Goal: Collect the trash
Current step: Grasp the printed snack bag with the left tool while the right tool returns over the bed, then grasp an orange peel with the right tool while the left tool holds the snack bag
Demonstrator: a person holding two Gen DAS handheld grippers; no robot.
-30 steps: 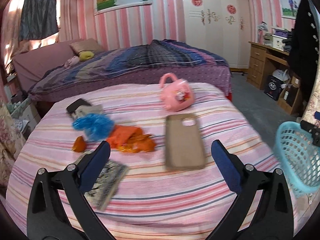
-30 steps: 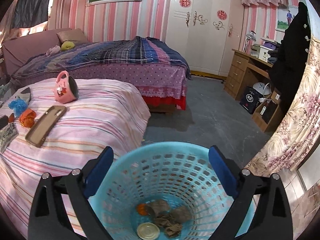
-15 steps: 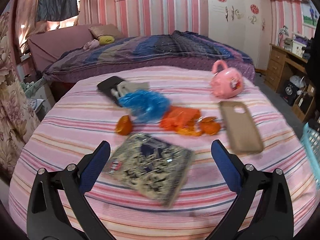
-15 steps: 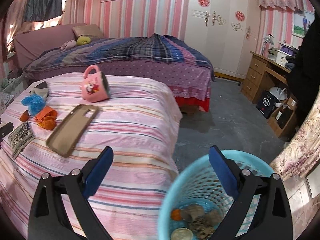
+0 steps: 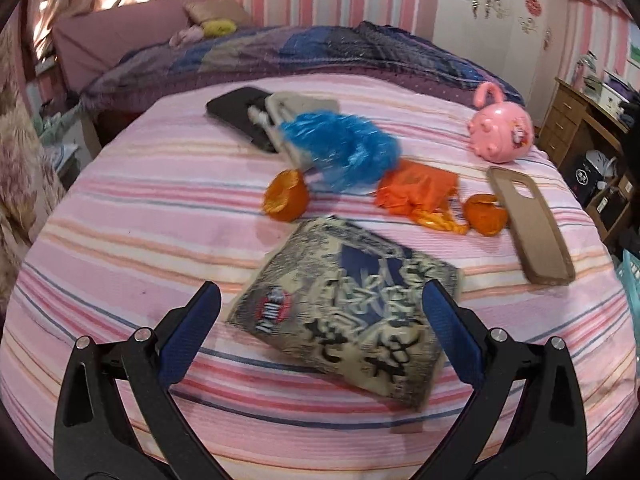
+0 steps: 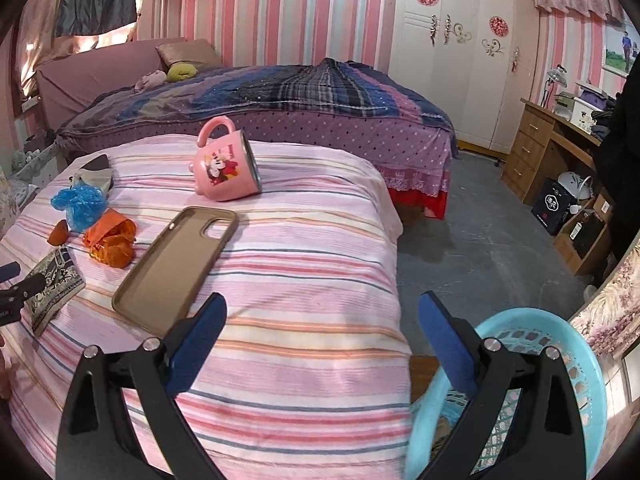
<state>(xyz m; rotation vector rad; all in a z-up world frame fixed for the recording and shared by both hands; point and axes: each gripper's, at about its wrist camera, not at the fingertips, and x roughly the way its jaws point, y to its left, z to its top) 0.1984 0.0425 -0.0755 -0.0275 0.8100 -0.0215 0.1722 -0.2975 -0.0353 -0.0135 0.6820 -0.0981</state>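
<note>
Left wrist view looks close down at the striped bed [image 5: 160,216]; right wrist view overlooks the same bed [image 6: 304,248] from farther right.

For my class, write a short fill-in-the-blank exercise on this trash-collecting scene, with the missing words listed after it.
1. The left gripper, its jaws open, hovers over a printed snack ____.
2. The pink mug lies on its ____ on the striped bed.
3. The brown phone case lies between the mug and the ____ gripper's fingers.
4. The trash basket beside the bed is light ____.

Missing words: packet; side; right; blue
</note>
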